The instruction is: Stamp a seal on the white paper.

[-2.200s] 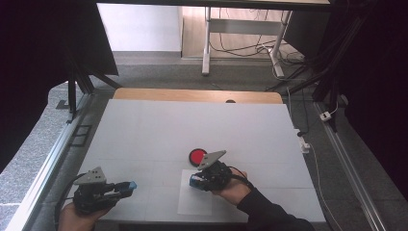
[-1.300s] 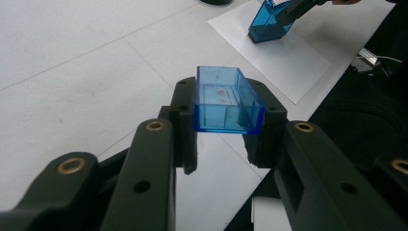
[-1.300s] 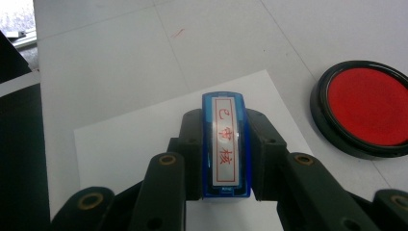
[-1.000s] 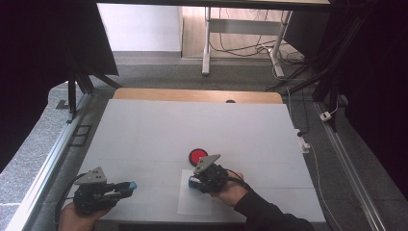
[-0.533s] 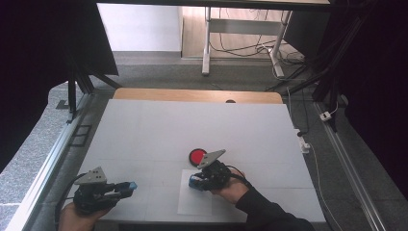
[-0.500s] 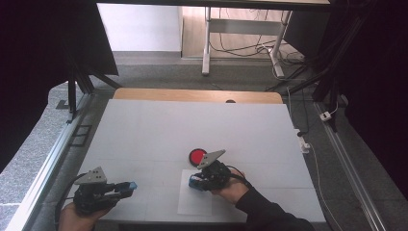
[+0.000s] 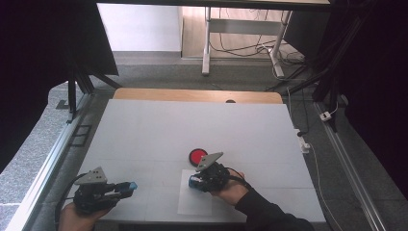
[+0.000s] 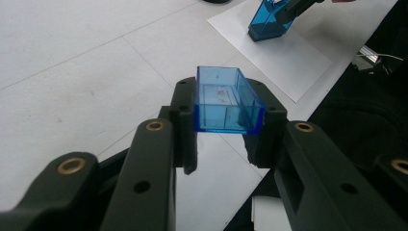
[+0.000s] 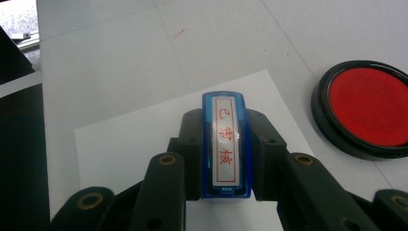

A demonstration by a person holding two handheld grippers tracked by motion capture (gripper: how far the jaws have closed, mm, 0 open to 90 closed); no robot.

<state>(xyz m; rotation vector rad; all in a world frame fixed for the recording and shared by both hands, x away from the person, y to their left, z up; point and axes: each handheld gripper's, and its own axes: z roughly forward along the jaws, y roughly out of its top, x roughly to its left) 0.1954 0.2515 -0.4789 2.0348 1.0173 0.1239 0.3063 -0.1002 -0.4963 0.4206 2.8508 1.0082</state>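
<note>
White table [image 7: 144,125]: right tongs [image 9: 225,159] clamp blue stamp [image 9: 225,144].

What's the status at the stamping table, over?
Left gripper shut on blue cap, held off the table. Right gripper shut on blue stamp over the white paper. Red ink pad open beside it. Nothing in the way.

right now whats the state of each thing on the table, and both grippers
left gripper: shut on the stamp cap
stamp cap: off the stamp, held above the table, open side up
right gripper: shut on the stamp
stamp: uncapped, upright, standing on the paper
paper: flat on the table
ink pad: open, red face showing
</note>
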